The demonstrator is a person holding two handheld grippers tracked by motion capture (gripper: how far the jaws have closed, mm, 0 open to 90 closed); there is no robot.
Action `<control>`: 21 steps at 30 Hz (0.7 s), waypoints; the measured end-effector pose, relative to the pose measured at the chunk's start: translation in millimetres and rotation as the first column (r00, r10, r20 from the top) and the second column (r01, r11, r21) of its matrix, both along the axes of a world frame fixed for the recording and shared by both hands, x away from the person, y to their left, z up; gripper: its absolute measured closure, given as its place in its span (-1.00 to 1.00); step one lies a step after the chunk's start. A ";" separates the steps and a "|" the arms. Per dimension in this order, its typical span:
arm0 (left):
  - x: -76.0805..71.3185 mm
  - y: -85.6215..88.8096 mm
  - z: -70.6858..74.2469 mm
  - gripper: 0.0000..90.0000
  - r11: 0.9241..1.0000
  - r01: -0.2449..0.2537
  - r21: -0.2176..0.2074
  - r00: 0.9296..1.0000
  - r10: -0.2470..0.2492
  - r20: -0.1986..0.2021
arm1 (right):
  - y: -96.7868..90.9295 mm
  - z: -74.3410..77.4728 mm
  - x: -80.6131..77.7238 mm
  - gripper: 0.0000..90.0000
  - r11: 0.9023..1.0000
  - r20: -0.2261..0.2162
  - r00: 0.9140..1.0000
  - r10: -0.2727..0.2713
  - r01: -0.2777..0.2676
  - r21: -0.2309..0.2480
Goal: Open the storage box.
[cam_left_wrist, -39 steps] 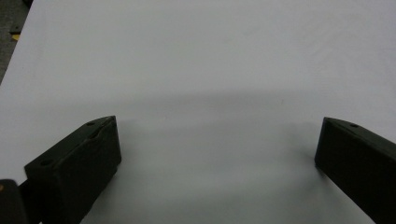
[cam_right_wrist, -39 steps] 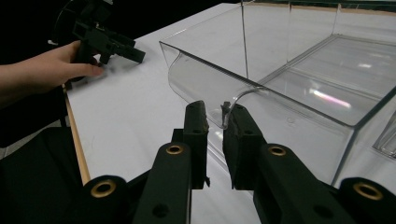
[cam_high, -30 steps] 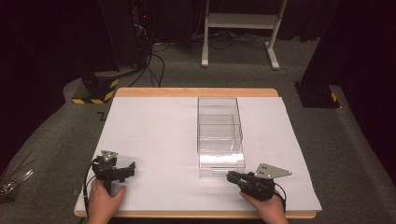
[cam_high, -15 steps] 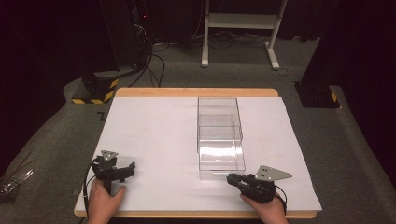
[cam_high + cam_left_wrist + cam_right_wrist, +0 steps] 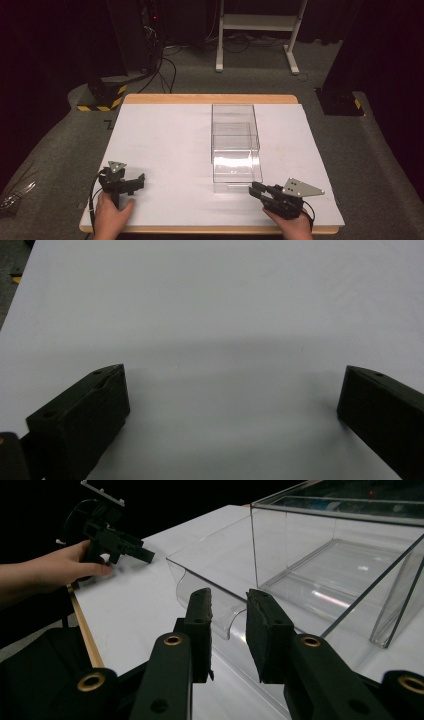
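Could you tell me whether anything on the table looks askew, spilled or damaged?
Nothing stands out. The clear plastic box sits square on the white table, looking intact and empty. The left gripper is open over bare table; the right gripper points at the box's near lip.

One clear plastic box (image 5: 235,145) stands on one white table (image 5: 160,145), toward three o'clock of the table's middle. Two handheld grippers rest near the six o'clock edge: the left gripper (image 5: 131,183) and the right gripper (image 5: 259,190). Two hands hold them, one each.
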State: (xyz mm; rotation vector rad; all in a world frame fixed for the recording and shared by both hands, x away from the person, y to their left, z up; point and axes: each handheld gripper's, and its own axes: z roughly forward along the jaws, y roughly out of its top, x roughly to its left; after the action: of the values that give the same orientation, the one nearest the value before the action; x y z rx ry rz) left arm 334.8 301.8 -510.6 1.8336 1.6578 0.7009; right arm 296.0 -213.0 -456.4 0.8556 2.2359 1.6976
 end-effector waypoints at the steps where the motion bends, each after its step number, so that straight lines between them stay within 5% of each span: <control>1: 0.0 0.1 0.1 -0.99 1.000 0.001 0.000 1.000 -0.001 -0.001 | 0.0 1.3 -0.1 0.61 1.000 0.005 1.000 -0.005 0.005 0.000; 13: 0.0 0.0 0.0 -0.99 1.000 0.000 0.000 1.000 0.000 0.000 | -1.3 14.1 6.3 0.58 0.997 0.060 0.995 -0.075 0.076 -0.016; 21: 0.0 0.0 0.0 -0.99 1.000 0.000 0.000 1.000 0.000 0.000 | -9.1 19.4 18.2 0.52 0.984 0.095 0.980 -0.173 0.176 -0.030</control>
State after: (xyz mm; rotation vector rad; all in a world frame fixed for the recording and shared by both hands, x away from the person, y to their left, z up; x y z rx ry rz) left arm 334.8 301.8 -510.6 1.8336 1.6577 0.7007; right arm 314.2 -222.1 -437.0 0.9160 2.0609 1.5769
